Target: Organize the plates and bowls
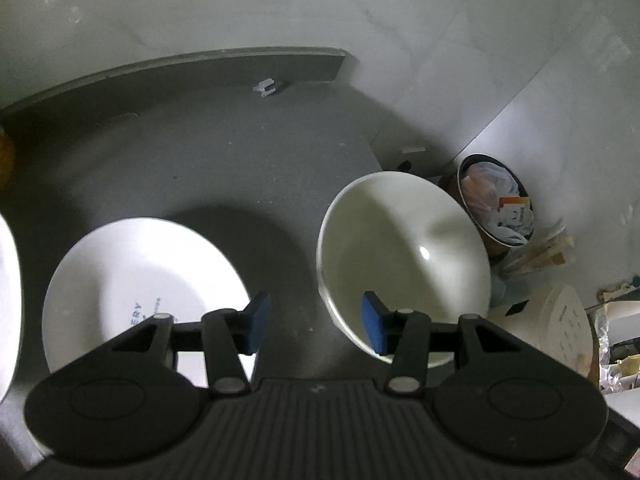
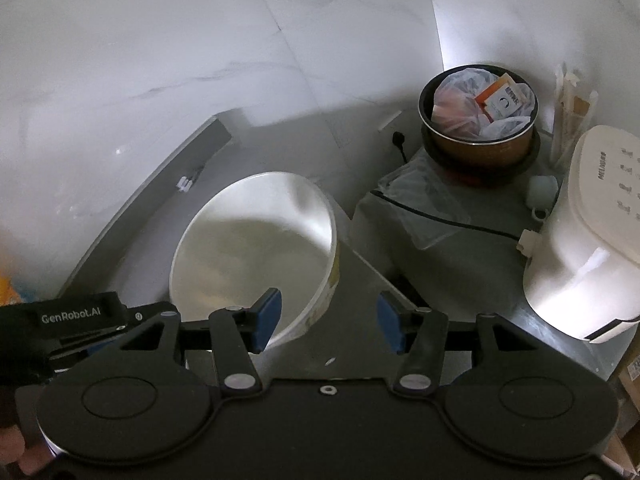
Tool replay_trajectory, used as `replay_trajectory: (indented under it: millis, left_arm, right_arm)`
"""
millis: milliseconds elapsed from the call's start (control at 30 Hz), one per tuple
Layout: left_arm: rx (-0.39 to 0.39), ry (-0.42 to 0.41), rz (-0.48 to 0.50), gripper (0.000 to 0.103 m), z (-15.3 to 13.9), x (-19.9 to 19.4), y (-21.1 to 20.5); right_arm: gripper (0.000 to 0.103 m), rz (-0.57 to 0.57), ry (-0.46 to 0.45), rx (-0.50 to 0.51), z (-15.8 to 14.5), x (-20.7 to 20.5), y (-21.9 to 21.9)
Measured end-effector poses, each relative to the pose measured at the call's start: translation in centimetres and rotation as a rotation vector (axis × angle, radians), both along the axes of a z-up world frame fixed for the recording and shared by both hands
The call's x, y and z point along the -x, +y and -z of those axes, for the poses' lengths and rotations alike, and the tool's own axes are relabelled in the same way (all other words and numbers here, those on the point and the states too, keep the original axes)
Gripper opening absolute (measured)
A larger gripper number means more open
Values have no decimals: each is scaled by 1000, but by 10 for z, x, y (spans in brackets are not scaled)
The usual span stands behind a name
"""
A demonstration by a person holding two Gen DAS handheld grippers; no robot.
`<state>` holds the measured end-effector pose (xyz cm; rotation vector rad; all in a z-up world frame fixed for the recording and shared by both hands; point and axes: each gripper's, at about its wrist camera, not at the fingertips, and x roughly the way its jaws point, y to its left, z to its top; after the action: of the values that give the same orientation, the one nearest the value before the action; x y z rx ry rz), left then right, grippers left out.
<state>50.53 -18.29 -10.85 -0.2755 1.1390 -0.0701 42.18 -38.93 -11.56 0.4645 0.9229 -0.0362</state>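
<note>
— Blue-padded, the left gripper [image 1: 316, 326] is nearest: how wide does it stand?

— Wide apart, gripping nothing. Its right pad [image 1: 374, 326] overlaps the near rim of the cream bowl [image 1: 404, 256]; whether it touches, I cannot tell. Its left pad sits in front of the white plate [image 1: 136, 284].

— Where do those two sit?

— Both on the grey counter [image 1: 224, 168]. The plate lies flat at the near left, blue lettering on its face; the bowl is toward the counter's right edge and seems to tilt. A sliver of another white dish [image 1: 9, 300] shows at the far left edge.

— And the right gripper [image 2: 328, 326]?

— Also spread wide, empty. The same bowl [image 2: 256, 248] lies just ahead of its left pad [image 2: 267, 320], rim near the counter's right edge [image 2: 360, 280]. The bowl holds nothing.

— Other containers?

— A brown pot [image 2: 480, 144] beyond the counter's right corner, stuffed with plastic bags and an orange-and-white carton [image 2: 502, 100]. Beside it is a white rice cooker [image 2: 588, 236], lid shut, a black cord [image 2: 452, 220] running to it across a grey cloth-like cover.

— Anything of the person?

— Fingertips [image 2: 16, 452] at the lower left corner of the right wrist view, beneath a black bar marked GenRobot.AI [image 2: 72, 314].
</note>
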Motion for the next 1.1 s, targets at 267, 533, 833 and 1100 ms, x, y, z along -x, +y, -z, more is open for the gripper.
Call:
replay_trajectory:
  millis: [267,533,833,1100]
  left_arm:
    - [24,-4,-19,48,19,-11,-2]
    - [54,47,-43,25,42,-24,-7]
    - [68,-9,-28,11,21,-14,-12]
    - [91,-39,-21,11,-7,9,-8]
  right_arm:
    - [53,12,22,-12,17,-18,-4]
    - [40,5,84,-55,40,-36,-1]
    - [19,-43,-6,-1,12,-25,6]
    - [19,-42,-45,-11,-16,-2,3]
